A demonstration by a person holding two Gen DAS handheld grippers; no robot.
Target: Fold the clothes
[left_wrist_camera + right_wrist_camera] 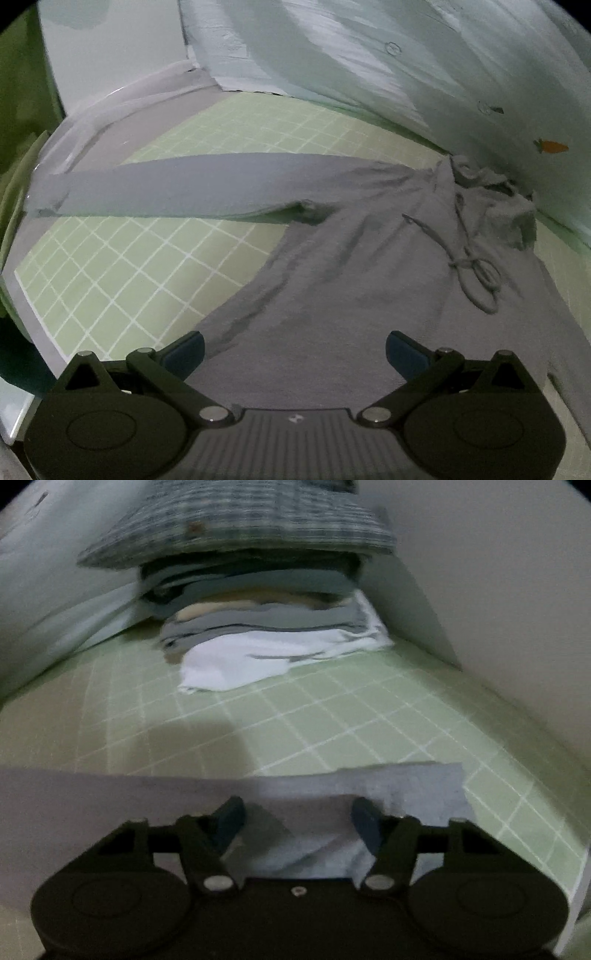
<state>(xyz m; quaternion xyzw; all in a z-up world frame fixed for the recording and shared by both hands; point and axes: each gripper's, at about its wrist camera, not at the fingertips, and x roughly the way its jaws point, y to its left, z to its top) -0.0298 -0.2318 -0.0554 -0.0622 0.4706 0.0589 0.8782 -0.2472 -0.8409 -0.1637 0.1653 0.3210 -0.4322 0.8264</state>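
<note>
My left gripper hangs with jaws apart above the grey hoodie. My right gripper stands apart over its sleeve, clamping nothing, on the green mat.

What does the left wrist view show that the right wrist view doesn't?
Only the left wrist view: the grey hoodie spread out, its drawstring, hood and one sleeve stretched across the mat, with the left tool open above the body. Only the right wrist view: a stack of folded clothes at the far end, and the right tool open over a sleeve end. Both: the green grid mat.
</note>
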